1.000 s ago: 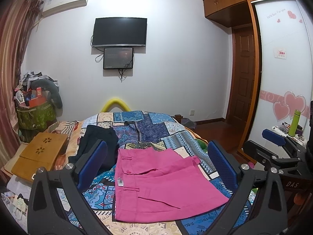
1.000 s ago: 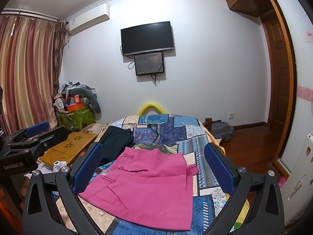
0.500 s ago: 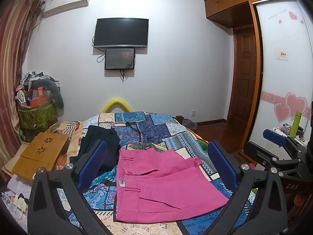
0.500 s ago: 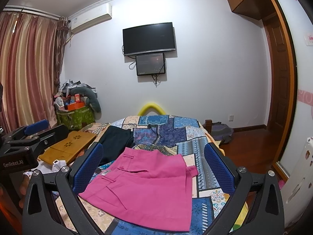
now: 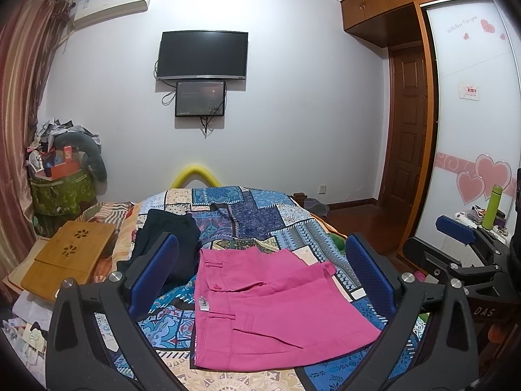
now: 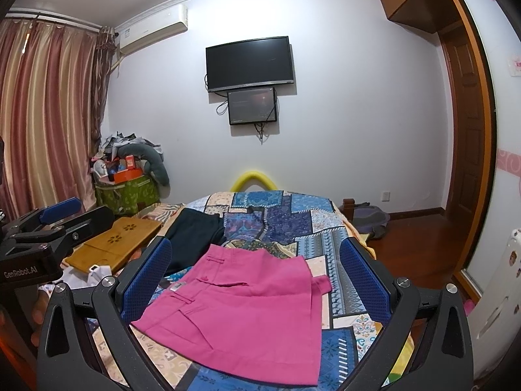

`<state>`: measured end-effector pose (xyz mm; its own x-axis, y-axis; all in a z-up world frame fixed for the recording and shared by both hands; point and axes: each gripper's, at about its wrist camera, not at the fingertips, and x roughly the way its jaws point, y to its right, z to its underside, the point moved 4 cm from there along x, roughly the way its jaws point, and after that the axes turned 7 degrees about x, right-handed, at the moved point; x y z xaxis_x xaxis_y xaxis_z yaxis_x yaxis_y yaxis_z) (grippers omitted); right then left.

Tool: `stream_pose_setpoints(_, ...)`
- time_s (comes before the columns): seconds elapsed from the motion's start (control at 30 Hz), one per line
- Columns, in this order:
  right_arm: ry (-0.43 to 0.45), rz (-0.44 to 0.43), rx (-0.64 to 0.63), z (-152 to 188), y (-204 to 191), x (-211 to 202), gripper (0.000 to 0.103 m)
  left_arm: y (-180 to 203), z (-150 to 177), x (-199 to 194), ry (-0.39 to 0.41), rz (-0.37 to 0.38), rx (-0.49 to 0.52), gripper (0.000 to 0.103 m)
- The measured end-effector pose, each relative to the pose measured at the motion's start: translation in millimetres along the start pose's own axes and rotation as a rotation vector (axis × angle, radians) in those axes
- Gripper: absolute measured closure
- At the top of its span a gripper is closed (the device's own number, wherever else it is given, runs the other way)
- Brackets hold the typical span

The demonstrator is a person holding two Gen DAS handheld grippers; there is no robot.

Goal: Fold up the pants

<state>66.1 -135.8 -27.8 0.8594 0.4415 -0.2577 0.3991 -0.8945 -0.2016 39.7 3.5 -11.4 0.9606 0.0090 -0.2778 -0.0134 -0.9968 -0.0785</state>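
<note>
Item: pink pants (image 5: pixel 267 306), lying on the patchwork bedspread (image 5: pixel 247 215) of the bed, folded into a squat rectangle with the waistband and belt loops toward the left edge and a small white label at that edge. From my left claw (image 5: pixel 260 277) I see both blue-padded fingers (image 5: pixel 153 270) spread wide with nothing between them, held above the near end of the bed; the same goes for my right claw (image 6: pixel 257 277), wide apart and holding nothing. Only the left view takes in the wardrobe door with pink hearts (image 5: pixel 482 176), a green bottle (image 5: pixel 491 207) and the right claw entering from the right edge. Only the right view takes in the full striped curtain (image 6: pixel 49 117), a grey bag on the floor (image 6: pixel 371 220) and the left claw at its left edge. Both views show a dark garment (image 5: pixel 169 241) lying just beside the pants on their far left, a wooden lap tray (image 5: pixel 68 257), and the wall television (image 5: pixel 203 55). Hard to make out: the label's print, and the underside layers of the pants; their near hem is partly cut off by the claw frame in the right view. One cuff corner (image 6: pixel 320 285) sticks out past the right side of the fold.
</note>
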Motion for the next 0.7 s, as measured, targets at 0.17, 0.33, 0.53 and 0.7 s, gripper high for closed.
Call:
stream_pose_setpoints(0.17, -0.002, -0.001, 0.0, 1, -1, 0, 0.0, -1, 1, 2, -0.01, -0.003, 0.0, 0.0)
stream_pose_setpoints(0.33, -0.019, -0.011, 0.012, 1, 0, 6, 0.0, -2, 3, 10, -0.026, -0.003, -0.002, 0.0)
stream_pose_setpoints(0.53, -0.05, -0.025, 0.009, 7, 5, 21, 0.0, -11, 11, 30, -0.068, -0.024, -0.033, 0.0)
stream_pose_setpoints(0.7, -0.09, 0.0, -0.016, 18, 17, 46, 0.0, -18, 26, 71, -0.163, -0.017, -0.043, 0.0)
